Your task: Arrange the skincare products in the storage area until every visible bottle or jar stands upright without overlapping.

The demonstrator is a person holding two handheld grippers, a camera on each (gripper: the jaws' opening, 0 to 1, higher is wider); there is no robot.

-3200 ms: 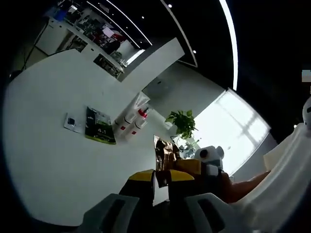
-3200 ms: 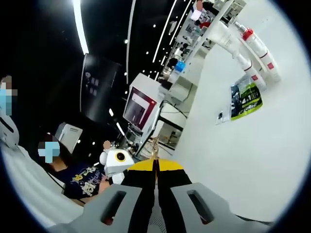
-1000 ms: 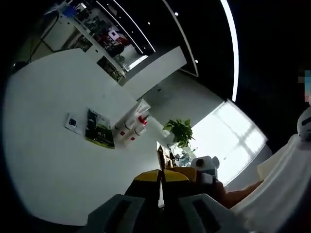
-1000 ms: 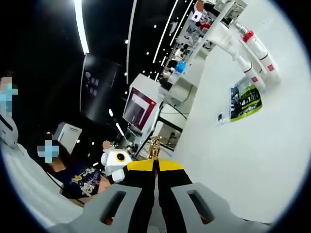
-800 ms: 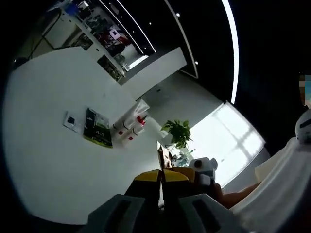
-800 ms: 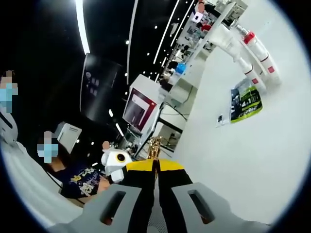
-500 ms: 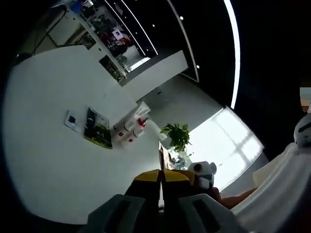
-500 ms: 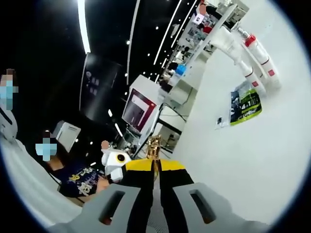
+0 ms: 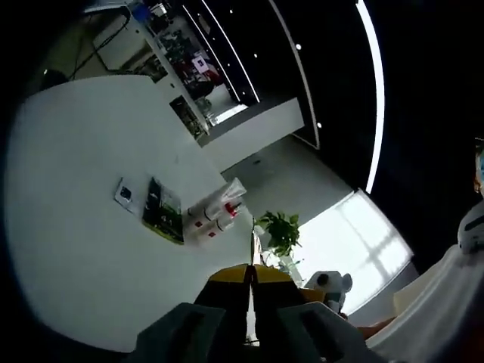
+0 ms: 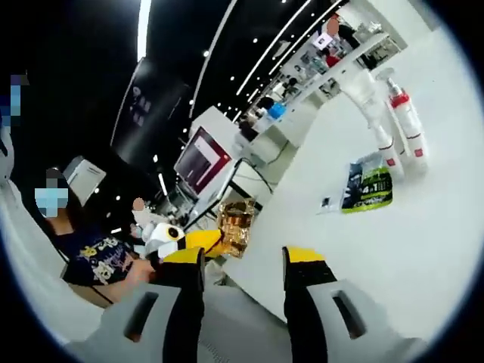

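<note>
On the white table [image 9: 83, 249] lie two white bottles with red labels [image 9: 212, 221] and a white tube [image 9: 231, 190], close together and seemingly on their sides. Beside them lies a green and black sachet [image 9: 163, 212]. The right gripper view has the same bottles [image 10: 407, 127], tube [image 10: 363, 87] and sachet [image 10: 367, 185] far off at the upper right. My left gripper [image 9: 250, 277] is shut, with a thin edge between its tips. My right gripper [image 10: 242, 261] stands open with nothing in it. Just beyond it, a crinkled golden foil packet [image 10: 236, 219] hangs off the table at my left gripper's yellow tip [image 10: 203, 242].
A small white card [image 9: 125, 193] lies next to the green sachet. A potted plant [image 9: 280, 231] stands past the table's far edge. Shelving and a counter [image 9: 189, 83] line the back. A seated person [image 10: 83, 249] is at the left and a white sleeve [image 9: 446, 302] at the right.
My right gripper has opened and let go of the golden packet, which stays at my shut left gripper. Both cameras have tilted, so the table things sit elsewhere in the views.
</note>
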